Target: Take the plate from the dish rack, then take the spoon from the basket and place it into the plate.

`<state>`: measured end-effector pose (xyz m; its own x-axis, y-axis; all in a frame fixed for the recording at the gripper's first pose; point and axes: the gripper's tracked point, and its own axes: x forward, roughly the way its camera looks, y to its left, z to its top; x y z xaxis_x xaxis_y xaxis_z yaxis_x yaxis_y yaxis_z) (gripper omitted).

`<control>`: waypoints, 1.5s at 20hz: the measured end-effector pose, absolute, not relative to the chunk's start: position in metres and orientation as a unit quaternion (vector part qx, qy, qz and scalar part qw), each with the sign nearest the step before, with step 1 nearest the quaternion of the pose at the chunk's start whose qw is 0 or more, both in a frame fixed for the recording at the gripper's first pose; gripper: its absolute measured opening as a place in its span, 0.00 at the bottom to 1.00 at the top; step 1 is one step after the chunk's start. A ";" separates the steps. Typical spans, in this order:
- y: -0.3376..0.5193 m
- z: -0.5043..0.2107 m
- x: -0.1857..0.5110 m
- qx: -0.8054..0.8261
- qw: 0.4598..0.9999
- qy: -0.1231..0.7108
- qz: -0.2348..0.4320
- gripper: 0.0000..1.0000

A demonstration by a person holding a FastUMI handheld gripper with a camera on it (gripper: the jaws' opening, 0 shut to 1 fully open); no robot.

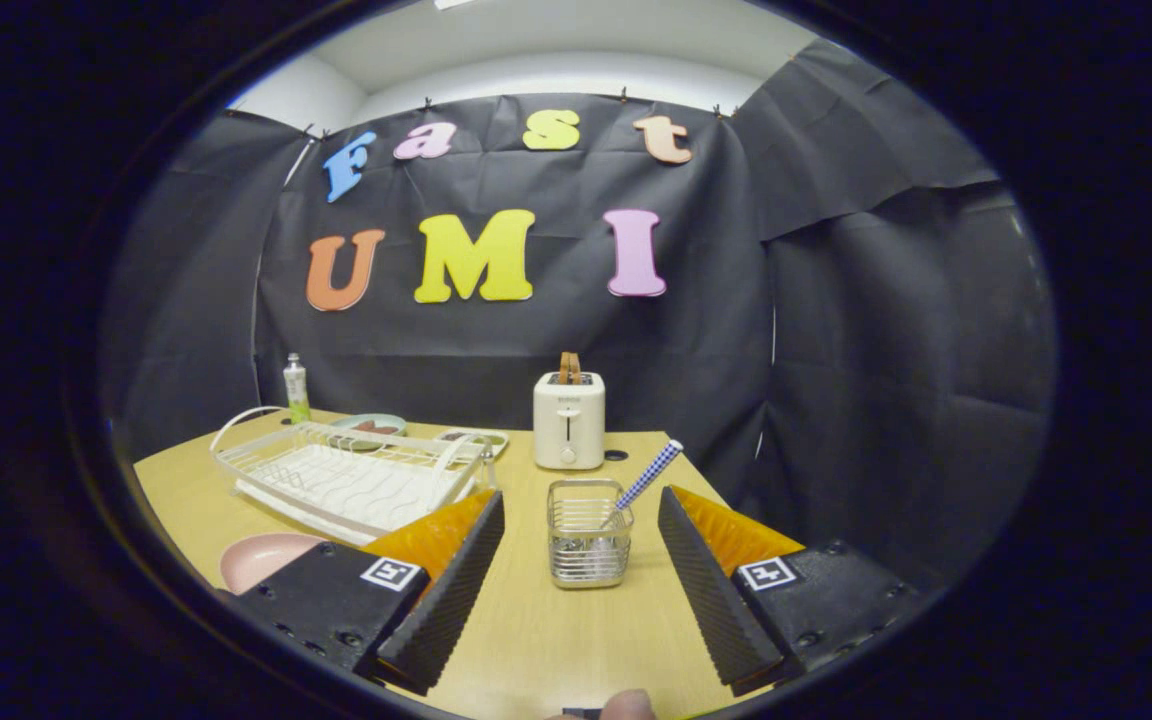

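My gripper (581,505) is open, its two black fingers spread wide with nothing held. A small wire basket (590,533) stands on the wooden table just ahead, in line with the gap between the fingers. A spoon with a blue-and-white checked handle (648,476) leans out of the basket toward the right finger. A pink plate (262,558) lies flat on the table beside the left finger, partly hidden by it. The white dish rack (346,476) sits beyond the plate, to the left of the basket, with no plate in it.
A cream toaster (568,420) stands behind the basket. A small bottle (295,388) and a bluish dish (368,427) sit behind the rack near the black wall. The table's right edge (711,490) runs close behind the right finger.
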<state>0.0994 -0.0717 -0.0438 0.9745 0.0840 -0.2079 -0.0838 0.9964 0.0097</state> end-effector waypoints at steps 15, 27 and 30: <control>-0.098 -0.077 0.212 0.063 0.983 0.165 0.057 0.57; -0.058 -0.051 0.185 0.065 0.981 0.167 0.071 0.10; -0.066 -0.036 0.187 0.054 0.986 0.151 0.044 0.08</control>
